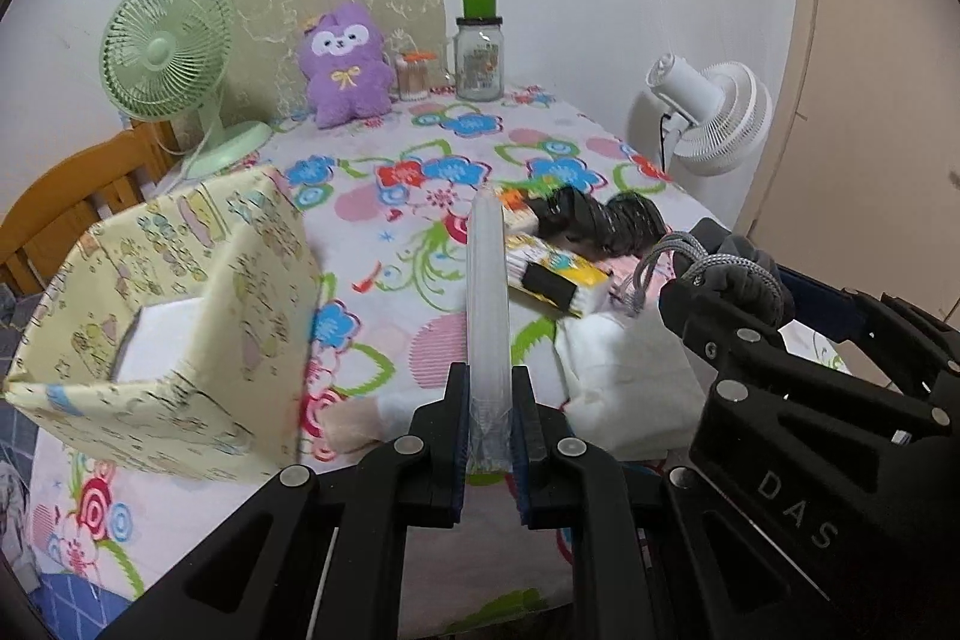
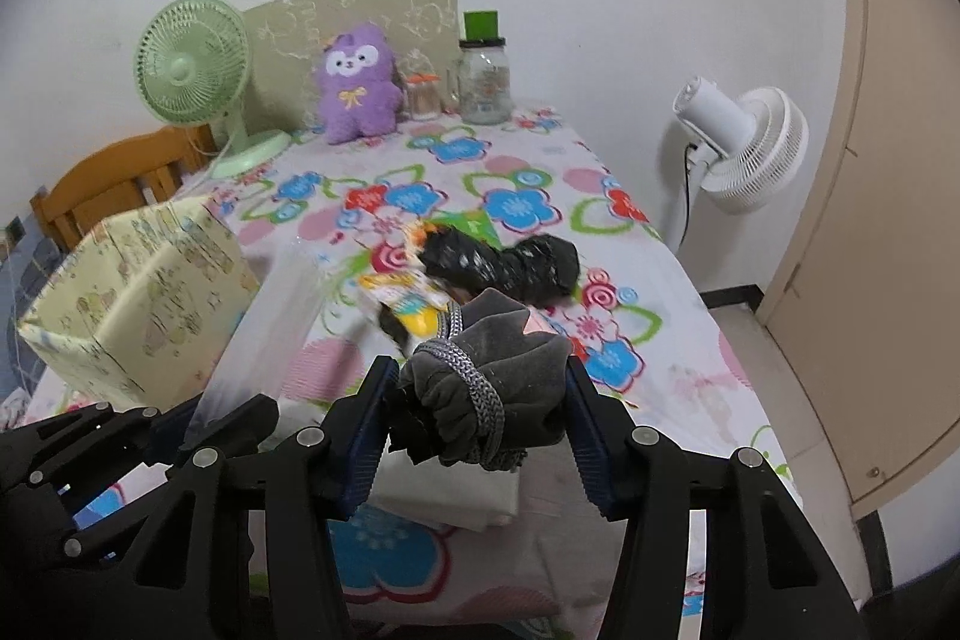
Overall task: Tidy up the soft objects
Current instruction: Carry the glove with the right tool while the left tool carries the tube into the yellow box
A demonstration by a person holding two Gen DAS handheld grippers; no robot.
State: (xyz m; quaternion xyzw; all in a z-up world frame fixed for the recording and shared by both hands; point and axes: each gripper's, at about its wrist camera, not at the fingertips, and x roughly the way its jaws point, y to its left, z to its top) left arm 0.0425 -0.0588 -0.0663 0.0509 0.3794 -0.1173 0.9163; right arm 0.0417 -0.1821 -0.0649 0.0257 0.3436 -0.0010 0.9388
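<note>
My left gripper (image 1: 490, 421) is shut on a flat clear plastic packet (image 1: 487, 292), held edge-on above the table; the packet also shows in the right wrist view (image 2: 282, 322). My right gripper (image 2: 477, 415) is shut on a grey fabric bundle tied with grey cord (image 2: 480, 376), seen from the left wrist view (image 1: 726, 274) to the right. A pale yellow patterned box (image 1: 180, 316), open-topped with a white item inside, stands left of the left gripper and shows in the right wrist view (image 2: 144, 292). Yellow packets (image 1: 558, 274), a black bundle (image 1: 600, 220) and white folded cloth (image 1: 624, 376) lie ahead.
A floral cloth covers the table (image 1: 420, 160). At the back stand a green fan (image 1: 168, 58), a purple plush toy (image 1: 345, 64), a small jar (image 1: 414, 76) and a green-lidded glass jar (image 1: 479, 52). A white fan (image 1: 714, 112) stands right; a wooden chair (image 1: 78, 196) left.
</note>
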